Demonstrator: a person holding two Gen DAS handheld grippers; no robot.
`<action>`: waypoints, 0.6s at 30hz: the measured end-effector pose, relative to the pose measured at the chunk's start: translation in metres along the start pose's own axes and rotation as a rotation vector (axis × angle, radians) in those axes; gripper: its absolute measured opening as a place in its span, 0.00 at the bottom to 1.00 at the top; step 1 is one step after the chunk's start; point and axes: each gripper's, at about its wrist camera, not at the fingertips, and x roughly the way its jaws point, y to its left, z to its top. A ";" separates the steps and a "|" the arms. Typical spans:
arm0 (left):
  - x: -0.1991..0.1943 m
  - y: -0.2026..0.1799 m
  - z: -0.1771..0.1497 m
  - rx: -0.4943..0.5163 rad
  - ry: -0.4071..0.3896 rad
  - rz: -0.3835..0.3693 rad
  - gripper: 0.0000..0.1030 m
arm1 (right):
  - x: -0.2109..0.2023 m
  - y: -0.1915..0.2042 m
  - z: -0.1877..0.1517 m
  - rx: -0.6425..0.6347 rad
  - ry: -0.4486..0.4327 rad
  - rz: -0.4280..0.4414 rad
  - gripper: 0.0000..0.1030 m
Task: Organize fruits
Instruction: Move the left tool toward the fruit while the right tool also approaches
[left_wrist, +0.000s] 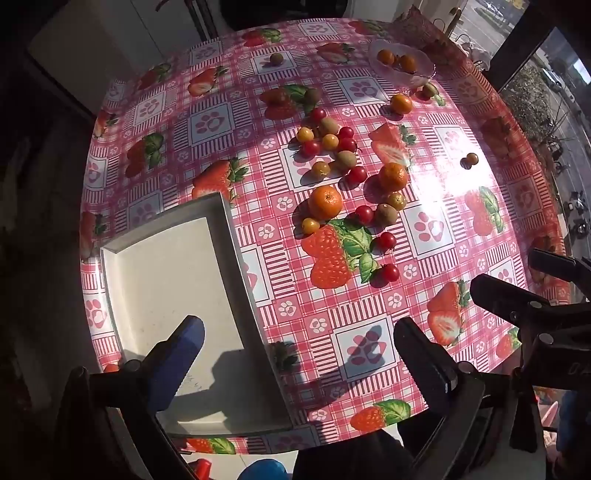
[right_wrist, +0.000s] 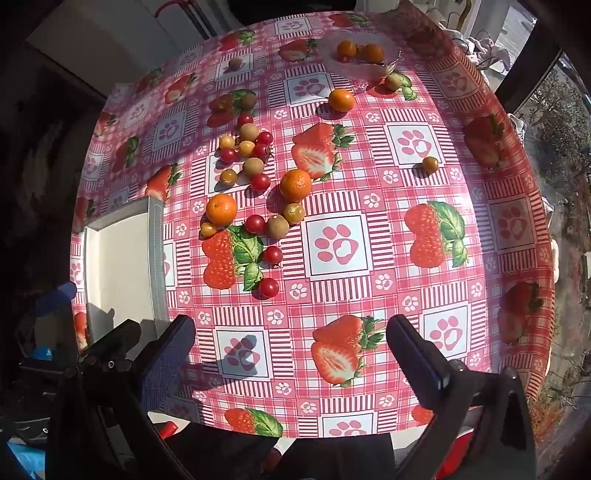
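Nearest the cameras, both grippers hang above the near edge of the round table (right_wrist: 369, 258), pointing steeply down at its pink strawberry-and-paw-print cloth. The left gripper (left_wrist: 295, 354) has its jaws spread wide and grasps nothing; one finger (left_wrist: 177, 354) hovers over the empty white rectangular tray (left_wrist: 162, 280), the other over bare cloth beside the tray's right rim. The right gripper (right_wrist: 291, 350) is likewise released and empty, above the cloth just right of the tray.

Further out, the fruit lies loose on the cloth, right of the tray's far end. Closest is a red cherry tomato (right_wrist: 268, 287), then another (right_wrist: 273, 254). Beyond them sit a mandarin (right_wrist: 221, 209), a kiwi (right_wrist: 277, 226) and a second mandarin (right_wrist: 295, 185), with a cluster of red and yellow cherry tomatoes and kiwis behind.

At the far edge a clear glass bowl (right_wrist: 369, 70) holds two orange fruits, with a third mandarin (right_wrist: 341, 100) just in front of it.
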 end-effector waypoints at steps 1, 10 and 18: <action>0.000 0.001 -0.001 0.001 -0.001 -0.003 1.00 | 0.000 0.000 0.000 0.000 0.000 0.000 1.00; 0.000 0.003 -0.005 0.002 -0.002 -0.006 1.00 | -0.001 0.004 0.004 -0.004 -0.003 -0.002 1.00; 0.003 0.005 -0.007 -0.006 0.014 -0.001 1.00 | 0.000 0.003 0.000 0.009 0.000 -0.020 1.00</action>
